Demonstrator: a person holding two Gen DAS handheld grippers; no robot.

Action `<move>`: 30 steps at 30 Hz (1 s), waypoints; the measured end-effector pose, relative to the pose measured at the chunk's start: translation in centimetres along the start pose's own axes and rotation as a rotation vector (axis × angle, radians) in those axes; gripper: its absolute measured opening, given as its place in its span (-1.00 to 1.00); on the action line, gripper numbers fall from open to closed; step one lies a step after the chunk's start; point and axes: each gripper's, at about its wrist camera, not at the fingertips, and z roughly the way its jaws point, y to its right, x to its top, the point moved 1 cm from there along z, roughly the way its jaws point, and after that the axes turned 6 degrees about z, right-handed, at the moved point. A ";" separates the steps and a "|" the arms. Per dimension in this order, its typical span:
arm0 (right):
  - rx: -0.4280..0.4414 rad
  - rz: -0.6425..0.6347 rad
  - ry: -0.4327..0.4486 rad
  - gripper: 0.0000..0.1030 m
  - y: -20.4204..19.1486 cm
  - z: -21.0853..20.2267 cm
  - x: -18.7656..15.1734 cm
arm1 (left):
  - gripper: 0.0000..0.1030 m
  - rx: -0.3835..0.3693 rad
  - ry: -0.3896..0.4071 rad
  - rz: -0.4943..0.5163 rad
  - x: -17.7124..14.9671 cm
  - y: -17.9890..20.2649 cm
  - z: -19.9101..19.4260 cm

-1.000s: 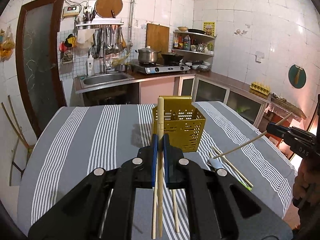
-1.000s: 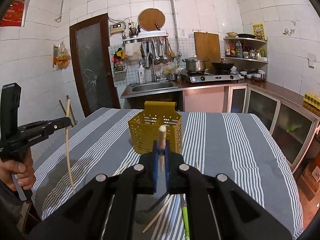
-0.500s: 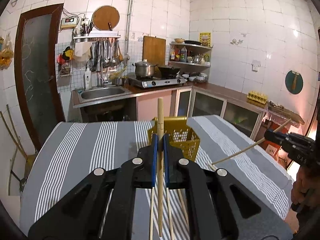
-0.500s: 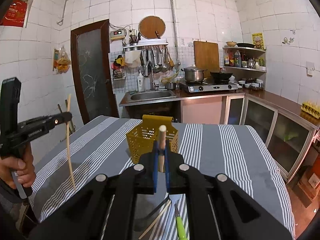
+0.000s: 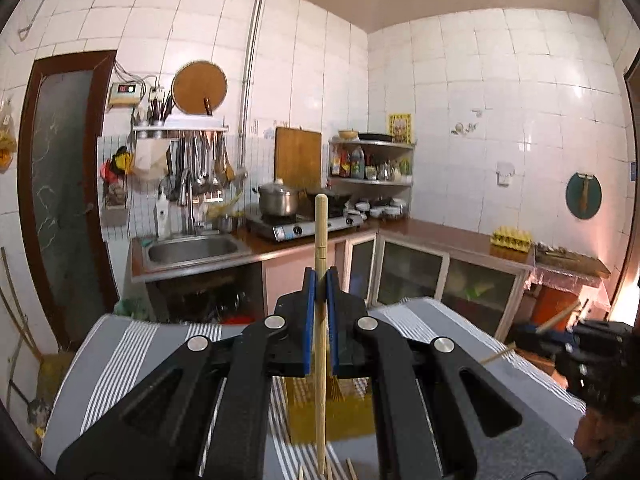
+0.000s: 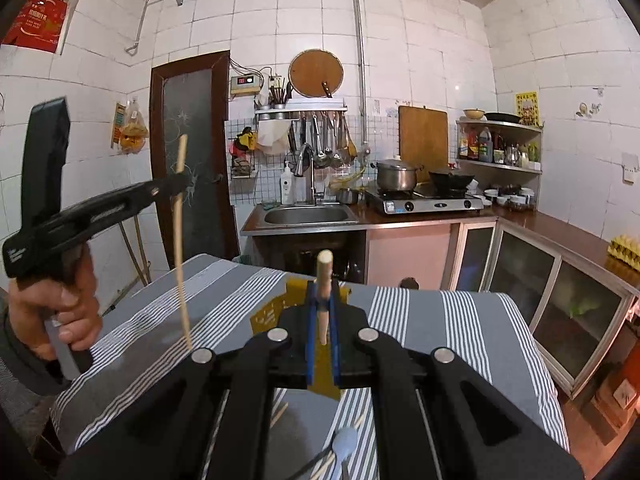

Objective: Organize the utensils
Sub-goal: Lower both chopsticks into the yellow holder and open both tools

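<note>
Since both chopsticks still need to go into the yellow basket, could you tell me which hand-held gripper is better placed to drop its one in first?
Probably the left hand-held gripper: its chopstick hangs nearly upright, tip close beside the yellow utensil basket. The right hand-held gripper holds its chopstick behind the basket.

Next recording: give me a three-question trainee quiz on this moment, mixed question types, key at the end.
1. True or false: the left gripper holds its chopstick roughly upright.
2. What colour is the basket on the striped table?
3. The right gripper is: A) open, B) shut on a chopstick, C) shut on a spoon.

Key: 1 true; 2 yellow; 3 B.
</note>
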 end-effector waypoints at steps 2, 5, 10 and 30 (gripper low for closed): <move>0.004 -0.008 -0.010 -0.89 0.0 1.1 0.5 | -0.91 0.002 0.009 -0.004 0.4 -0.1 1.6; 0.009 -0.015 -0.024 -0.89 0.1 2.7 1.0 | -0.91 0.013 0.016 -0.003 0.6 -0.4 4.2; 0.013 -0.022 -0.049 -0.89 0.3 5.1 1.2 | -0.91 0.029 0.005 -0.005 0.2 -1.0 8.4; -0.022 0.065 -0.215 -0.89 2.5 14.8 0.3 | -0.91 0.017 -0.085 -0.039 -4.5 -2.0 14.7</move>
